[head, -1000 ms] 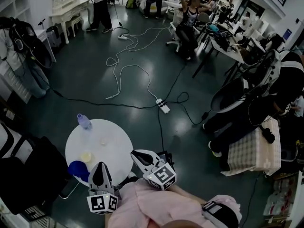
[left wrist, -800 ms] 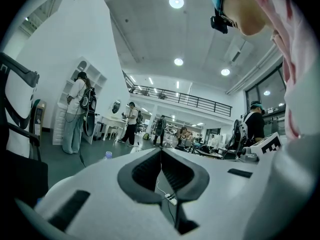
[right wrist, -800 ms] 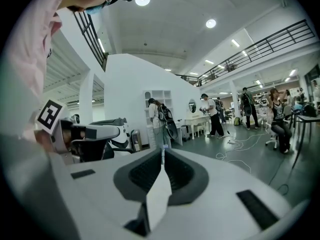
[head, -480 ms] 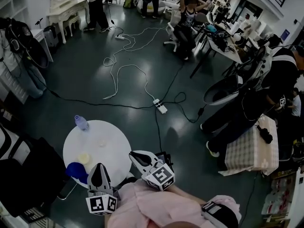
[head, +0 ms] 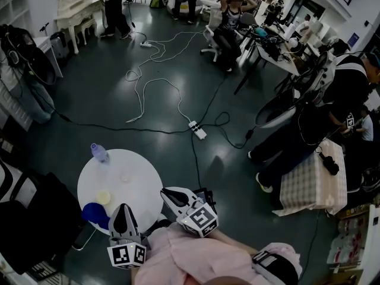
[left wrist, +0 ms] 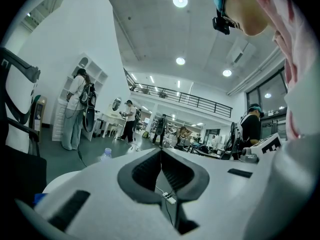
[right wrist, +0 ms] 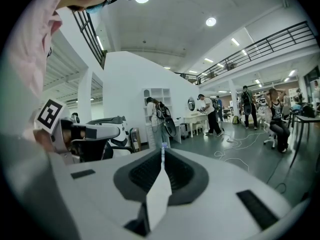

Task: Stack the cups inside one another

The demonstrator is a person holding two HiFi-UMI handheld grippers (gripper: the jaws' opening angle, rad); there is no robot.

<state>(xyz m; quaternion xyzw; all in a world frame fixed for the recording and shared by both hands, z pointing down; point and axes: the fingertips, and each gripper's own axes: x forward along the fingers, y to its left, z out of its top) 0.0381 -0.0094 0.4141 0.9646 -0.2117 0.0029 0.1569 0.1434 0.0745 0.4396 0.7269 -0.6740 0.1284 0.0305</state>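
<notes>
Jaws clenched empty on my left gripper (head: 123, 211) and right gripper (head: 167, 193); left sits nearer the tabletop (head: 142, 183), yellow cup (head: 104, 196) at its 11 o'clock, blue cup (head: 95, 212) at 9.

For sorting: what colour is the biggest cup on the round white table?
Blue cup; head view shows it best.

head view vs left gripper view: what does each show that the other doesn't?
Head view only: the yellow cup and the clear cup standing apart on the round white table.
Left gripper view only: the left gripper seen along its jaws, which are together with nothing between them, plus the ceiling lights.
Both: the bottle at the table's far edge and the power strip on the floor.
</notes>
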